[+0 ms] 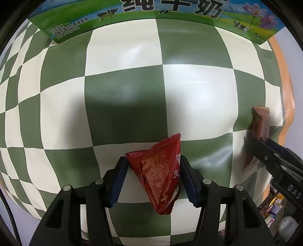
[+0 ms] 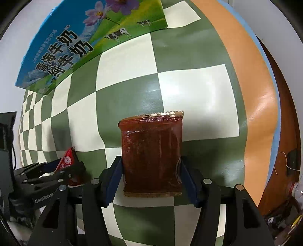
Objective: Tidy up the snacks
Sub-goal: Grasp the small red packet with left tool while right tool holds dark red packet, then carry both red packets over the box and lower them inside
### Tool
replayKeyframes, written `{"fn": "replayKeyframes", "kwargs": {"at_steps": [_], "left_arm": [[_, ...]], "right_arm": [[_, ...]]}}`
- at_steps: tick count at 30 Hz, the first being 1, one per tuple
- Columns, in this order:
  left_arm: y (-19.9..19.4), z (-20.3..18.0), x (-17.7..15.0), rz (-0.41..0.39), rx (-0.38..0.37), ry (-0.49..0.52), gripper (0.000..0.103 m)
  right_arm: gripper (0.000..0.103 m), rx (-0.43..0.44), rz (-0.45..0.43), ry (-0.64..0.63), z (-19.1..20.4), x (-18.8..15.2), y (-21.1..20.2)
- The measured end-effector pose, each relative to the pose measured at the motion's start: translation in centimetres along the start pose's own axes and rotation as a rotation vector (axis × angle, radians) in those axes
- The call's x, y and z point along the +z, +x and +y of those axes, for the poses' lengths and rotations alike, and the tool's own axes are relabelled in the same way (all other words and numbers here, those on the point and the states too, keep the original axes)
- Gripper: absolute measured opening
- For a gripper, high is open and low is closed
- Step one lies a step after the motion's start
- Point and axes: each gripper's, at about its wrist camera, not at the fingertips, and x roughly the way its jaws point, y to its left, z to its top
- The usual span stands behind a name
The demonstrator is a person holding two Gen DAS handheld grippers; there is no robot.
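Left gripper [image 1: 153,170] clamped on red triangular packet [image 1: 161,174], right gripper [image 2: 151,170] pinching brown jelly pack [image 2: 152,155], both over the checkered cloth [image 1: 123,98]. I'd carry both level to the milk carton box [image 2: 62,49], release 1 at a time.

left tongs [image 1: 153,170] clamp red snack packet [image 1: 161,174] | above checkered cloth [image 1: 123,79] | milk carton [image 1: 170,13] beyond

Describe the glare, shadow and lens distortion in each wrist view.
Left wrist: fisheye bows the checkered tablecloth; soft glare near centre, a broad shadow above the red snack packet. Right wrist: same bulging, the milk carton curves; a highlight above the brown snack pack, shadow to its left.
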Motion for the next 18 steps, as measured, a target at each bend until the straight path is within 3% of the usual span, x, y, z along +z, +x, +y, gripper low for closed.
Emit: {"fn": "replayKeyframes", "kwargs": {"at_steps": [8, 18], "left_arm": [[-1.2, 0.8, -1.0, -0.01, -0.031, -0.007, 0.046], [-9.1, 3.8, 1.6, -0.129, -0.158, -0.016, 0.046]], "right_arm": [[0.06, -0.047, -0.04, -0.015, 2.2, -0.4, 1.0], [0.06, 0.091, -0.085, 0.002, 3.9, -1.5, -4.1]]}}
